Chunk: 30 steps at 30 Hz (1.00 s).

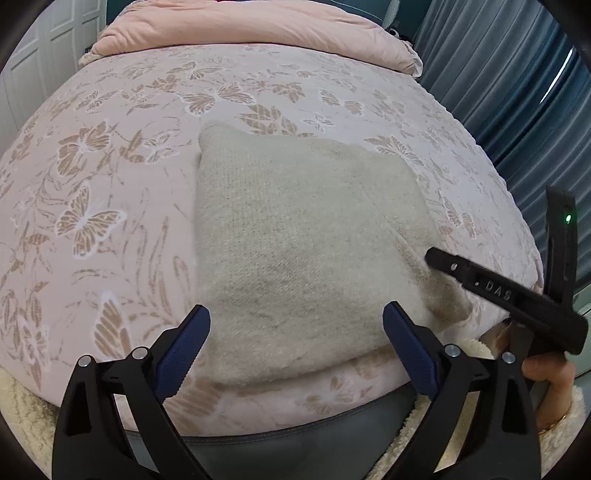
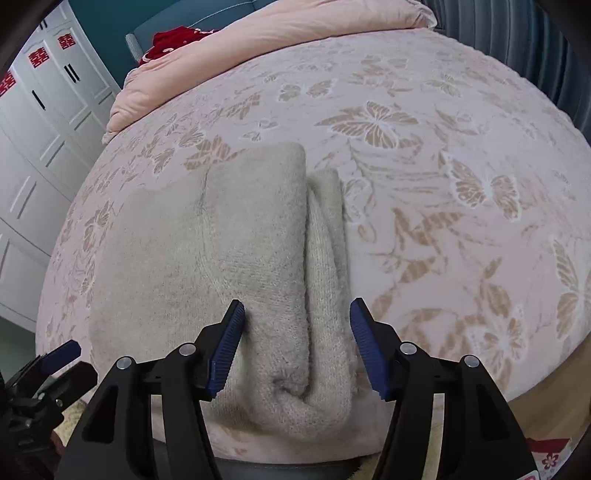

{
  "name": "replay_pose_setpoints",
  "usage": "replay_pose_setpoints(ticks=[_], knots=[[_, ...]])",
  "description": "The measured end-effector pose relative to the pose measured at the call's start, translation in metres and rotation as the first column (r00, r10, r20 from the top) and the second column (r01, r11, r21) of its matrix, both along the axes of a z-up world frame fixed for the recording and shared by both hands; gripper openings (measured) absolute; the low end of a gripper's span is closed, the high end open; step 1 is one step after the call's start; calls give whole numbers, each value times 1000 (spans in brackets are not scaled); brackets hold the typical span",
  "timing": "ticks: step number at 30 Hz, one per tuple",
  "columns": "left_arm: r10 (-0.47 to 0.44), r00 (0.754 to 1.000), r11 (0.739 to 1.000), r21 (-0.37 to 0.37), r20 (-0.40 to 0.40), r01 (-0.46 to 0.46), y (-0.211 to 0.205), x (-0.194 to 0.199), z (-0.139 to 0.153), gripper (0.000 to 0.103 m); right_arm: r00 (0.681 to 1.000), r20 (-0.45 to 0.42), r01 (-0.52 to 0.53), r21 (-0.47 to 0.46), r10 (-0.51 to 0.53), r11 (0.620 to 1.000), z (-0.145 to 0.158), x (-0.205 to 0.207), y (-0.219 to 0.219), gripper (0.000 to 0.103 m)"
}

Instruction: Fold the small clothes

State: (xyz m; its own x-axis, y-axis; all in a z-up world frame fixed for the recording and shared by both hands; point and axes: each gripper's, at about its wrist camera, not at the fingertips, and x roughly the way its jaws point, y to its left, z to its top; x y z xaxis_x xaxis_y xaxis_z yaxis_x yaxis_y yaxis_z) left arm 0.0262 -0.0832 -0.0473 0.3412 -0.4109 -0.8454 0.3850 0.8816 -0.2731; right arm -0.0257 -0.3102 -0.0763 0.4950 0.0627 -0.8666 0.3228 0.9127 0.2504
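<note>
On the near part of a bed covered by a pink spread (image 1: 110,155) with a butterfly pattern lies a cream knitted garment (image 1: 295,236), folded into a rough square, its near edge close to the edge of the mattress. At the far left of the room stand white cupboard doors (image 2: 44,122) with red paper cut-outs. Over the garment's near left part hangs the left gripper (image 1: 295,354), its blue-padded jaws spread wide with nothing between them; the knit shows below in the gap, and whether the pads touch it cannot be told. Further right, the right gripper (image 2: 297,347) is released too, its jaws apart on either side of a raised lengthwise fold at the garment's right edge, where the doubled layers bunch at the near end; the pads do not press on the cloth. A hand (image 1: 546,373) grips the handle of this tool at the near right. Along the far end of the bed lies a folded pink quilt (image 1: 251,29), and blue curtains (image 1: 517,92) hang to the right
</note>
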Motion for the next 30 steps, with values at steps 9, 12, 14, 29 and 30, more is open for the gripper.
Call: replay_pose_setpoints(ticks=[9,12,14,29,30], knots=[[78,986,990,-108,-148,-94,20,62,-64,98,999,-10,34,276,-32,960,-57,9,-22,95],[107,964,969,-192,-243,-156,26,76,-85,98,1000,10,22,312,-26,950,-57,16,-22,70],[65,969,973,-201,-239,-115,17,77,-78,87,1000,9,13,391,-18,920,-56,20,-20,45],[-128,981,904,-389,142,175,28,32,144,49,874,485,-122,217,1,968,190,-61,29,35],[-133,972,893,-402,193,202,35,26,166,49,849,528,-135,202,9,970,210,-67,33,35]])
